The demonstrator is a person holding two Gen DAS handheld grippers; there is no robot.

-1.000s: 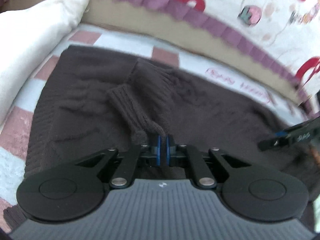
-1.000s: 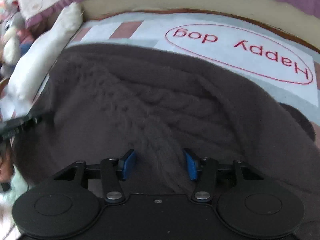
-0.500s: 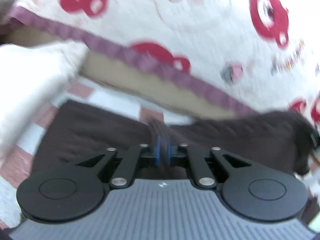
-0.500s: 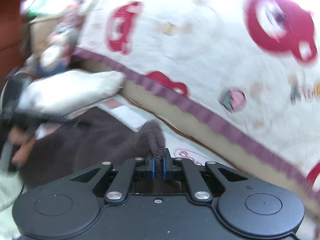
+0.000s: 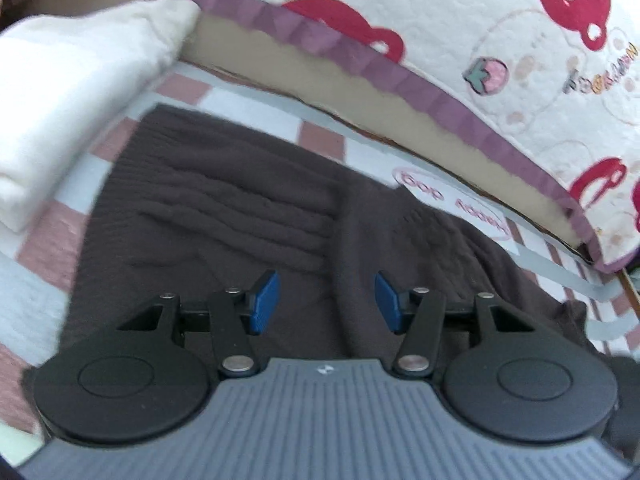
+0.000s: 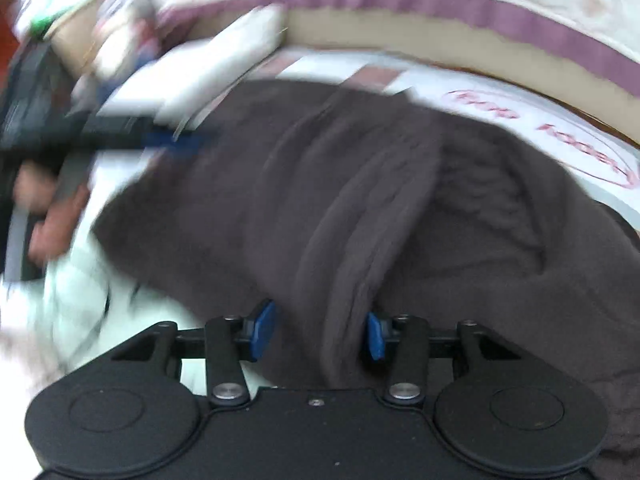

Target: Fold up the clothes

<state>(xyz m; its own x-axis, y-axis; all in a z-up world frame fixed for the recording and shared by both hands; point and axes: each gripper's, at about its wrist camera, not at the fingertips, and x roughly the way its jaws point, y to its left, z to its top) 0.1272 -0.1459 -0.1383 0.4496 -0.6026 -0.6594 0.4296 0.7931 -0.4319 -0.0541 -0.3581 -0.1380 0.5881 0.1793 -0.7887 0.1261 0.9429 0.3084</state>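
Note:
A dark brown knit sweater (image 5: 248,208) lies spread on a checked pink, white and grey mat (image 5: 320,136); it also shows in the right wrist view (image 6: 320,184). A sleeve (image 5: 360,248) lies folded across its body. My left gripper (image 5: 326,302) is open just above the sweater, with the sleeve running between its blue pads. My right gripper (image 6: 318,332) is open, with a fold of the sweater (image 6: 360,248) between its pads. The left gripper (image 6: 120,136) shows blurred at the left of the right wrist view.
A folded white cloth (image 5: 68,80) lies left of the sweater. A white quilt with red prints and a purple border (image 5: 460,40) hangs over a tan edge behind the mat. A "Happy dog" oval print (image 6: 560,140) marks the mat. Pale green cloth (image 6: 100,300) lies at lower left.
Both grippers were shut on the sweater's sleeves and lifted them half a second ago. Now both are open, and the sleeves lie folded across the sweater's body.

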